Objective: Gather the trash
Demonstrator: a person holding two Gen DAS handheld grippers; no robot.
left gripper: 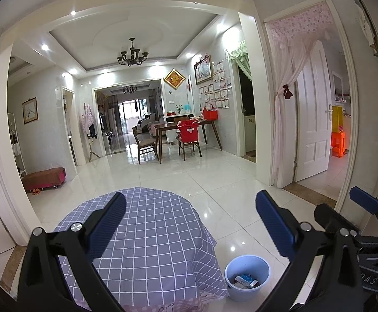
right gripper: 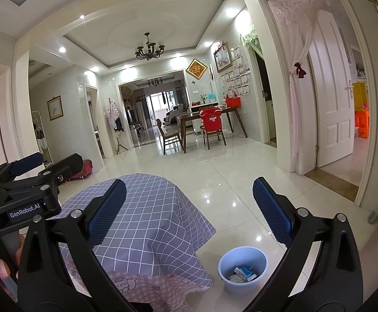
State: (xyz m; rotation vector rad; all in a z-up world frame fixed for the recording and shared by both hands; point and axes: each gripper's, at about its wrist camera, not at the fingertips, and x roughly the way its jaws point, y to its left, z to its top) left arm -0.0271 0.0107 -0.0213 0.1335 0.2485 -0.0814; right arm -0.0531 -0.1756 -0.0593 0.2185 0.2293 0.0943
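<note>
A pale blue bin [left gripper: 247, 277] stands on the floor to the right of the table, with small boxes and packets of trash [left gripper: 246, 280] inside; it also shows in the right wrist view [right gripper: 242, 269]. My left gripper [left gripper: 191, 223] is open and empty, raised above the table. My right gripper [right gripper: 189, 213] is open and empty, held level beside it. The right gripper shows at the right edge of the left wrist view [left gripper: 344, 208], and the left gripper at the left edge of the right wrist view [right gripper: 48, 163].
A table under a purple checked cloth [left gripper: 150, 234] lies below both grippers, over a pink patterned cloth [right gripper: 142, 286]. White glossy tile floor [left gripper: 201, 182] stretches ahead to a dining table with chairs [left gripper: 181, 132]. An open white door [left gripper: 313, 114] is at right.
</note>
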